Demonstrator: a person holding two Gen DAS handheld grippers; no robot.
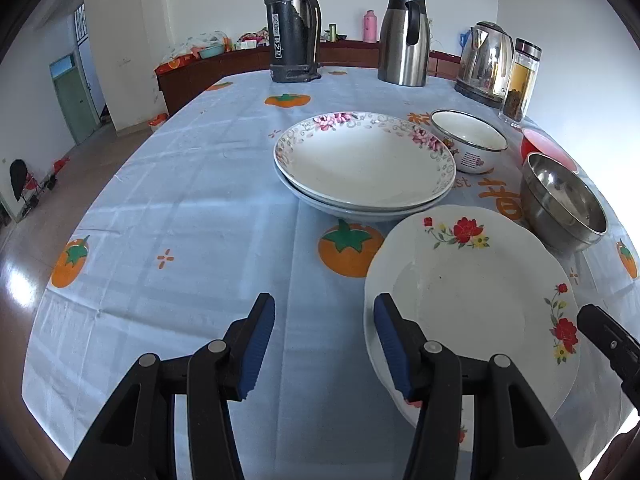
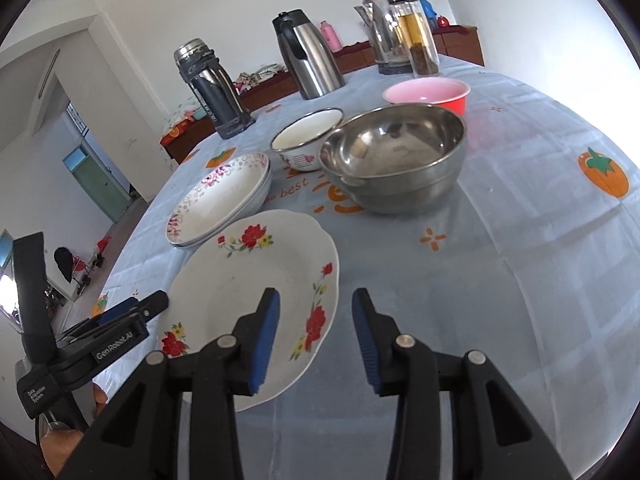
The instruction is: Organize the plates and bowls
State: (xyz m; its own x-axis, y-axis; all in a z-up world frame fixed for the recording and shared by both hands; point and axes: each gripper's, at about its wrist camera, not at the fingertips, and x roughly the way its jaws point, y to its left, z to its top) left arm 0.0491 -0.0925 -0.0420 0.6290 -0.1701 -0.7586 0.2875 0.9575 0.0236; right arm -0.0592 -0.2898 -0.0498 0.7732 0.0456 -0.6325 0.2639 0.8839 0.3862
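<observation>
A white plate with red flowers (image 1: 472,300) (image 2: 248,280) lies near the table's front edge. My left gripper (image 1: 324,340) (image 2: 148,304) is open at the plate's left rim, its right finger over the rim. My right gripper (image 2: 316,340) is open too. The plate's right rim lies between its jaws, and the pads do not press on it. One finger (image 1: 604,332) of the right gripper shows at the plate's right side. Behind the plate sit two stacked plates with pink-flower rims (image 1: 364,160) (image 2: 218,200), a white enamel bowl (image 1: 468,140) (image 2: 308,140), a steel bowl (image 1: 560,200) (image 2: 396,160) and a red bowl (image 1: 548,148) (image 2: 426,94).
At the far end of the blue persimmon-print tablecloth (image 1: 180,240) stand a black thermos (image 1: 294,24), a steel jug (image 1: 404,40), an electric kettle (image 1: 484,60) and a glass bottle (image 1: 520,80). A low wooden cabinet runs along the back wall.
</observation>
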